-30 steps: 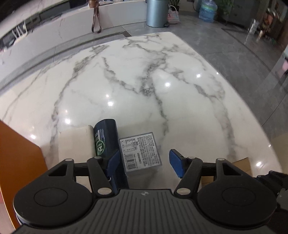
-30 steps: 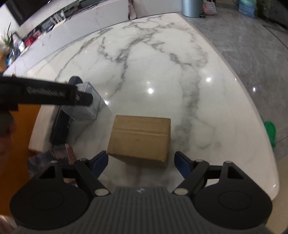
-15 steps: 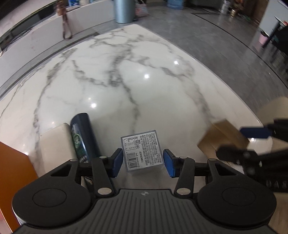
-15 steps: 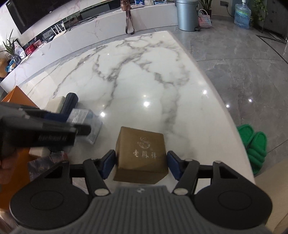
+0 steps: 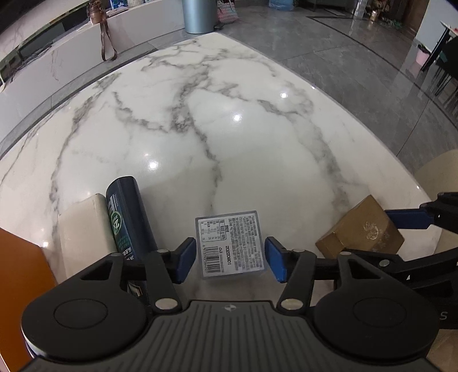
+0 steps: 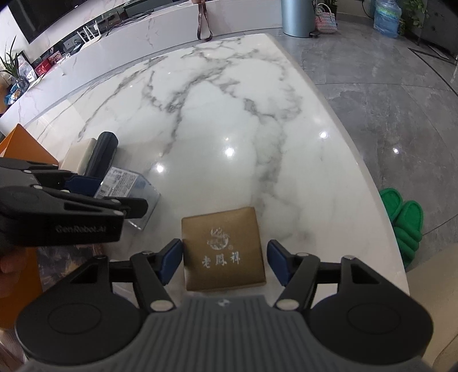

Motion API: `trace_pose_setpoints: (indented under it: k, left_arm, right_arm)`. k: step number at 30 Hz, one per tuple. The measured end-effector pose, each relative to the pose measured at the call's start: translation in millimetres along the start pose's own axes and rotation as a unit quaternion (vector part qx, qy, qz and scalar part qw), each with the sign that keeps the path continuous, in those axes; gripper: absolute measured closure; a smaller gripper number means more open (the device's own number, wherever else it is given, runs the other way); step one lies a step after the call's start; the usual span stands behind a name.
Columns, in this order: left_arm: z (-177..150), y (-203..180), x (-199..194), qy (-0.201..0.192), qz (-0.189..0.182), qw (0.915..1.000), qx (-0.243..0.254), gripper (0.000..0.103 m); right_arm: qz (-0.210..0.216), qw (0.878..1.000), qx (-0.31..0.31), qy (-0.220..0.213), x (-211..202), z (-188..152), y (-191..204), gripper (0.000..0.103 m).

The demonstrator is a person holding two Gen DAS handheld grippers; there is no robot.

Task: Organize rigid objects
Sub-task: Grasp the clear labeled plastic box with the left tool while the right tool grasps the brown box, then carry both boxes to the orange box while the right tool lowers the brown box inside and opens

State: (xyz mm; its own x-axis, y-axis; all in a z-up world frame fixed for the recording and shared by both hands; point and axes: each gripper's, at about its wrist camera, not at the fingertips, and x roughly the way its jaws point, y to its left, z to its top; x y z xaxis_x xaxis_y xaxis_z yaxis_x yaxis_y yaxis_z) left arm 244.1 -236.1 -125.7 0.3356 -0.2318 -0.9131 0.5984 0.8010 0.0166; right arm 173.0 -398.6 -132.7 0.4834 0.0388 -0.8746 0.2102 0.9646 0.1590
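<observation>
Left gripper (image 5: 230, 261) straddles the clear box (image 5: 231, 241); jaws opening. Both blue pads (image 5: 186, 260) stand off the box sides with a thin gap each side, so no pinch. The box sits on the marble table (image 5: 229, 128), label up, barcode toward the camera.

At 9 o'clock of the clear box: dark bottle (image 5: 128, 223) lying on its side, cap end away from the camera. A cream block (image 5: 83, 231) touches its far side, also 9 o'clock. An orange panel (image 5: 20, 271) cuts in at the left edge of the frame.

Right gripper (image 6: 224, 263) straddles the gold box (image 6: 223, 246); jaws opening. The left pad looks touching or just off the box edge, cannot tell which; the right pad shows a clear gap. Not pinched. The box lies flat on the table near the close edge, printed lid up.

In the right wrist view the clear box is at 10 o'clock of the gold box, apart from it, partly hidden by the left gripper's fingers. Bottle and cream block are further out along 10 o'clock. In the left wrist view the gold box is at 3 o'clock of the clear box, with the right gripper's pad beside it.

Off the table at 3 o'clock: green slippers (image 6: 403, 217) on the grey floor (image 6: 386, 71). A grey bin (image 6: 296, 17) stands past the far end at 12 o'clock.
</observation>
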Motion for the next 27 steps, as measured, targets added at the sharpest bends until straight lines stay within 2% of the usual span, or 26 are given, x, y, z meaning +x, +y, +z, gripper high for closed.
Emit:
trace_pose_setpoints:
  k: [2,6,10,18,27]
  left_arm:
    - [0,-1,1,0.0,-0.001,1.0,0.002,0.051]
    - [-2,-2,-1,0.005,-0.006,1.0,0.002,0.051]
    - [-6,-6,-16,-0.007,-0.01,0.9999,0.004,0.051]
    - [-19,-8,-73,-0.029,-0.027,0.9992,0.004,0.051]
    - [-56,11,-153,-0.073,-0.016,0.9972,-0.01,0.051]
  right_arm:
    - [0.0,1.0,-0.001,0.001,1,1,0,0.037]
    - [0.004,1.0,-0.001,0.004,3,3,0,0.04]
    - [-0.006,1.0,-0.008,0.007,-1,2,4,0.041]
    - [0.007,0.999,-0.039,-0.015,-41,-10,21,0.041]
    - [0.042,0.994,-0.088,-0.056,-103,-26,63,0.041]
